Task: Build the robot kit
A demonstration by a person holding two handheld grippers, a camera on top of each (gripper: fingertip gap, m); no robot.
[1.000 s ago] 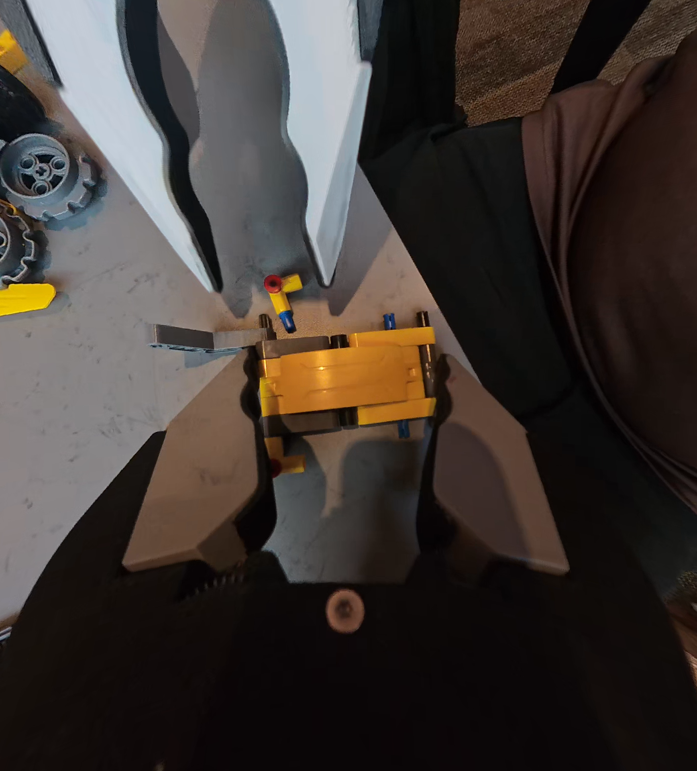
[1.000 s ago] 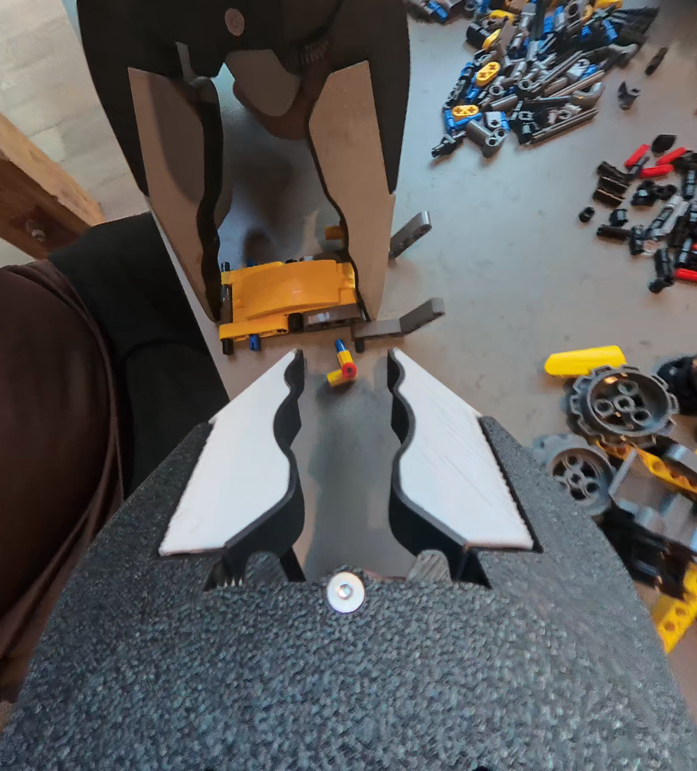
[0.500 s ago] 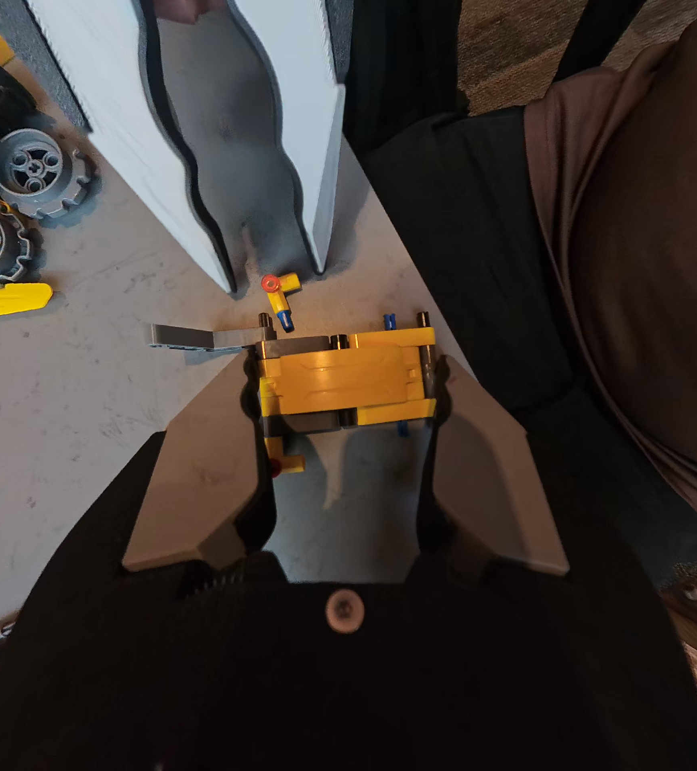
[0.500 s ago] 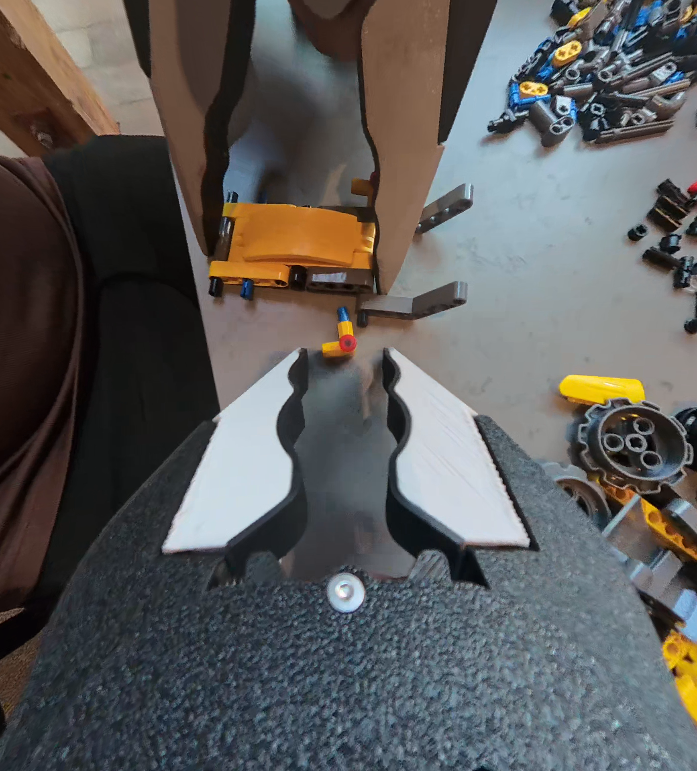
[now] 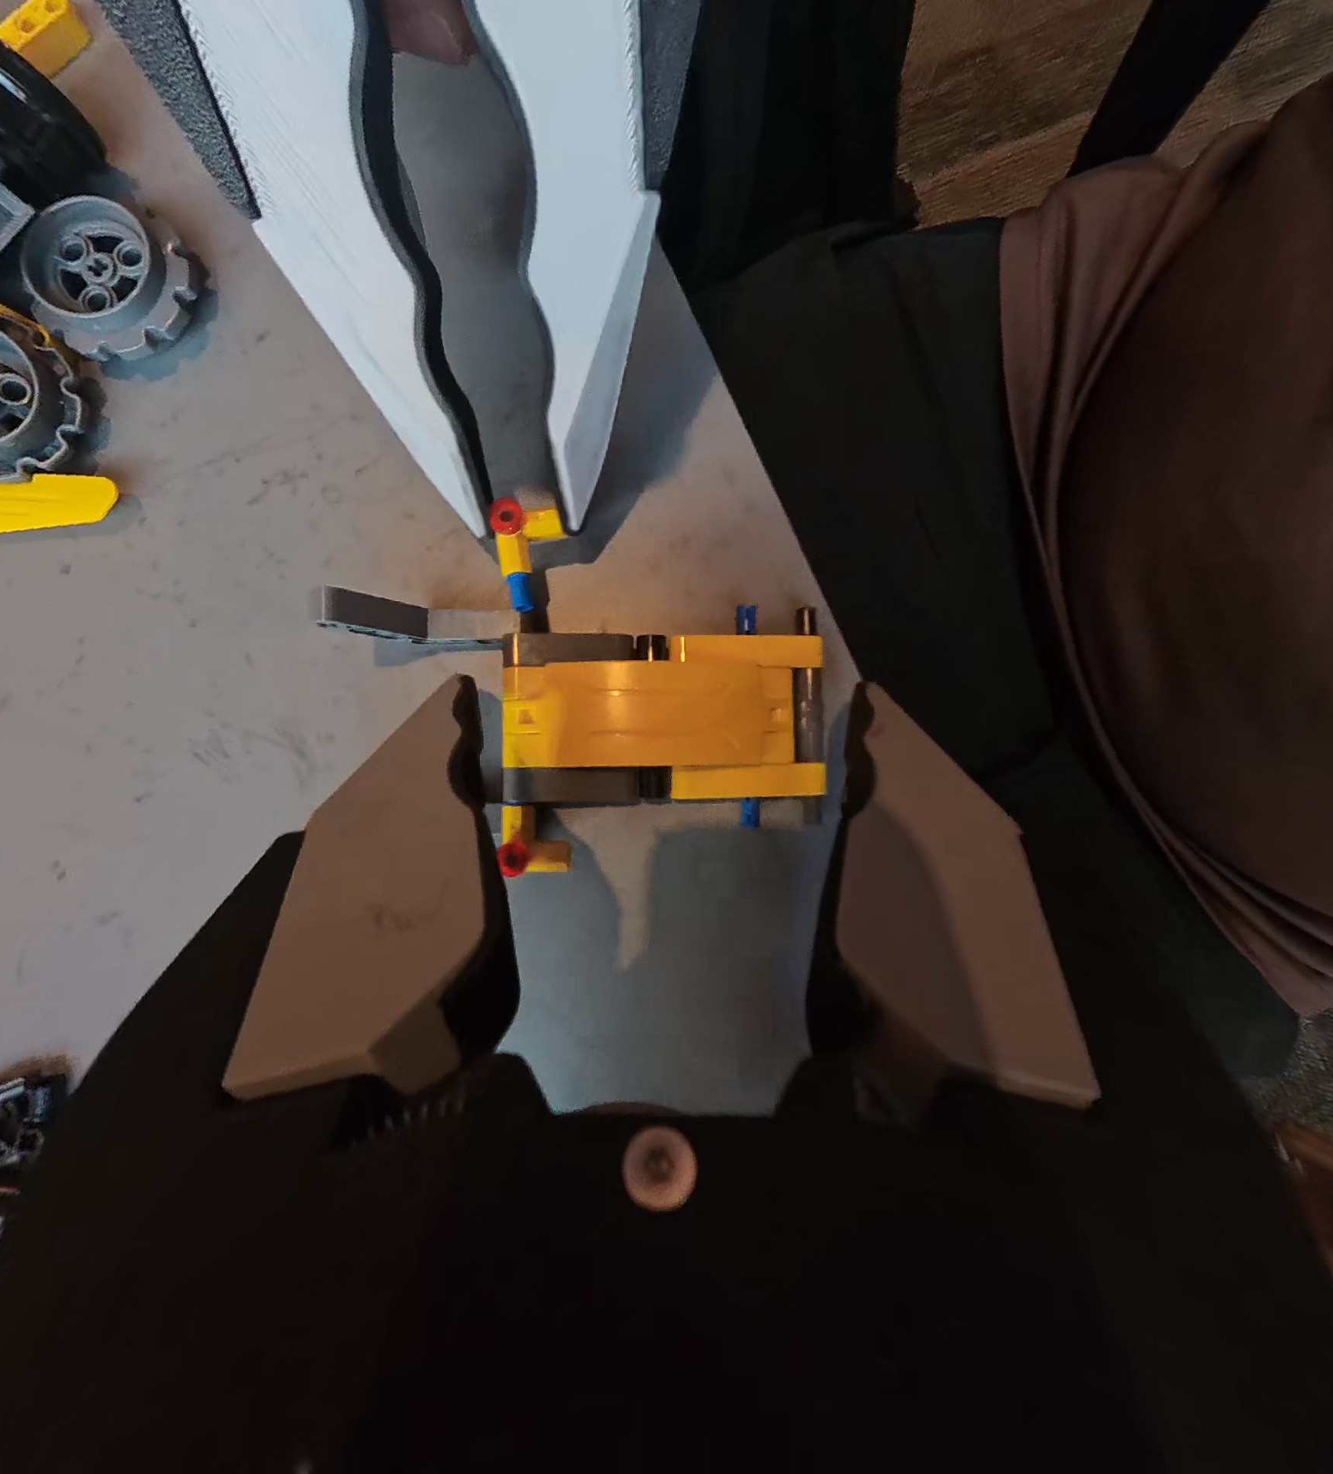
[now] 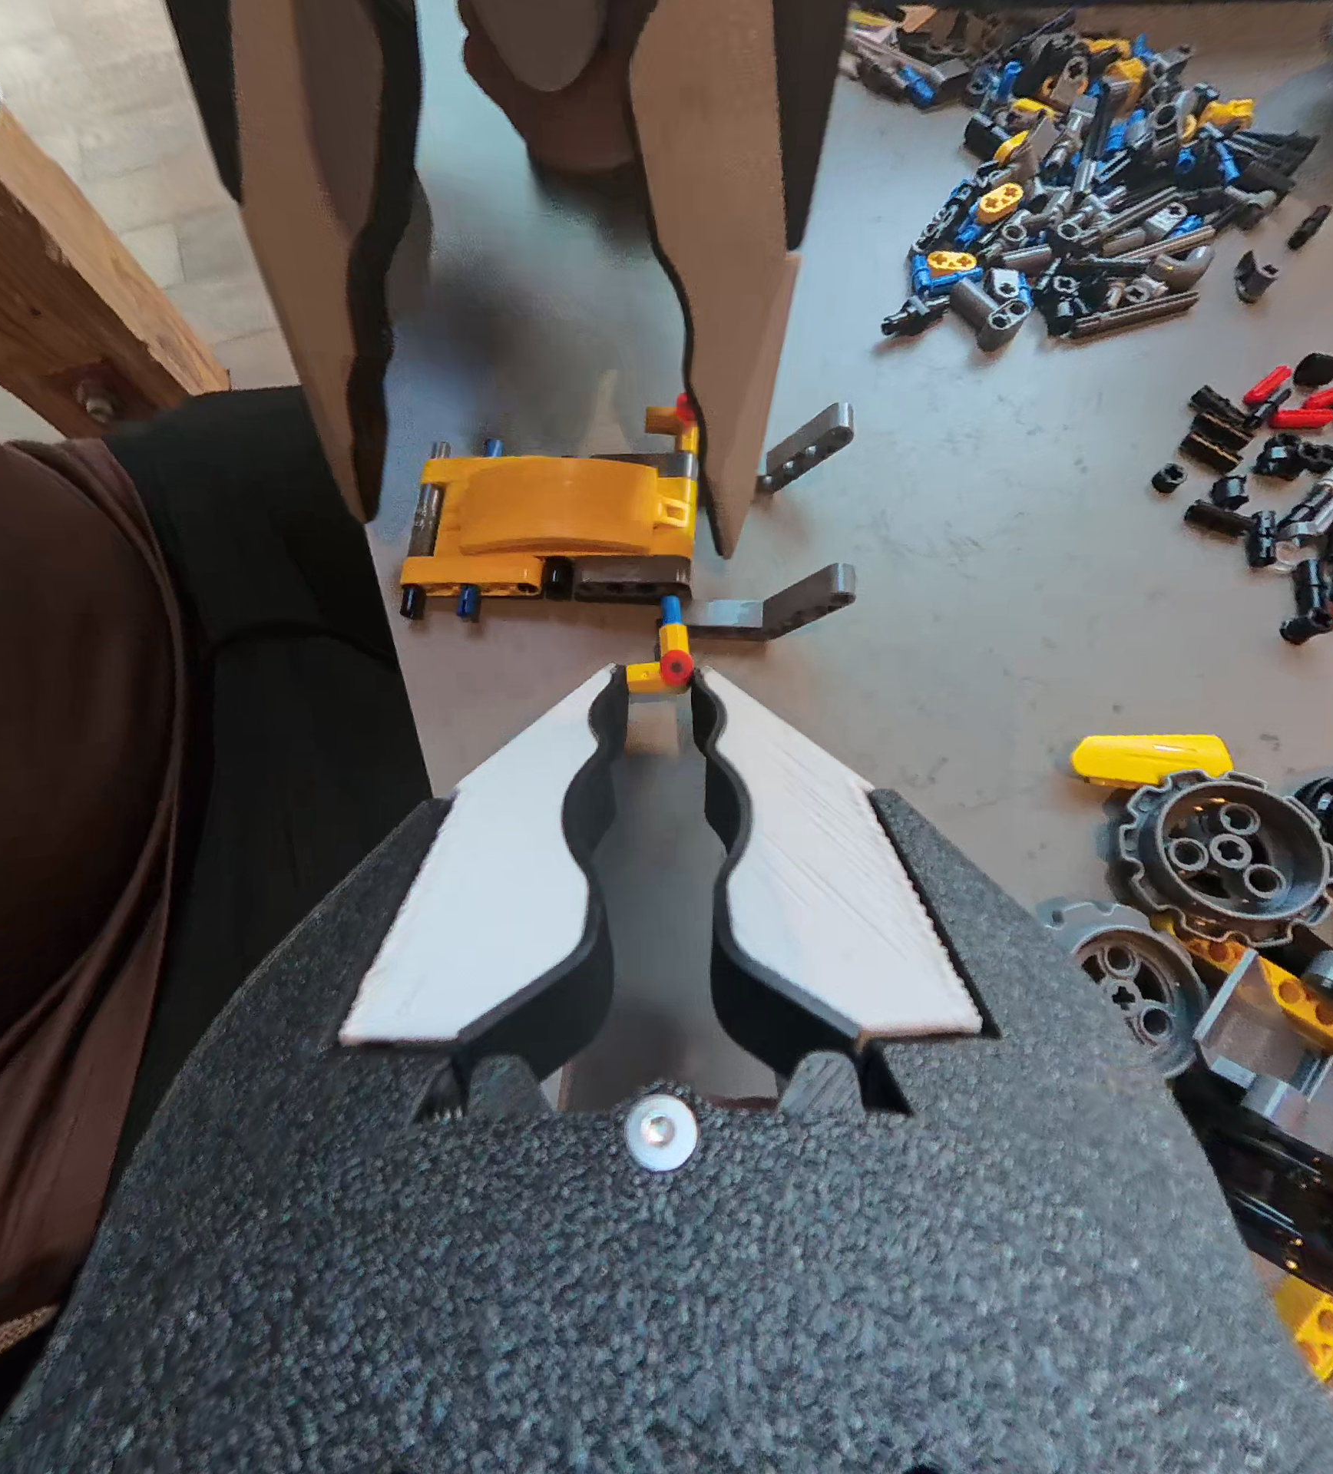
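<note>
Surface: grey, scuffed tabletop [image 6: 966, 510], wooden beam [image 6: 33, 271] off its edge, patterned carpet [image 5: 958, 104] below. A person in a brown shirt [image 5: 1222, 494] sits at the table edge.

Landmark is the yellow brick assembly [image 5: 651, 714], lying flat near that edge. Its long axis runs across the left gripper's fingers; curved yellow panel on top, dark grey beams and black and blue pins along its sides, and a yellow elbow connector with red pin [image 5: 529, 852] on its near corner.

Left gripper [image 5: 657, 722]: tan fingers wide apart, straddling both ends of the assembly, small gaps each side, gripping nothing.

Right gripper [image 6: 654, 678]: white fingers nearly closed, pinching a second yellow elbow connector [image 6: 657, 668] with red pin and blue pin [image 6: 670, 609]; the blue end points at the assembly's grey beam.

Bent grey liftarm [image 6: 775, 610] lies just beside that corner. Toothed grey wheels [image 6: 1226, 857] and a yellow panel piece [image 6: 1150, 758] sit well off to the side, and a loose parts pile [image 6: 1086, 199] lies beyond.
</note>
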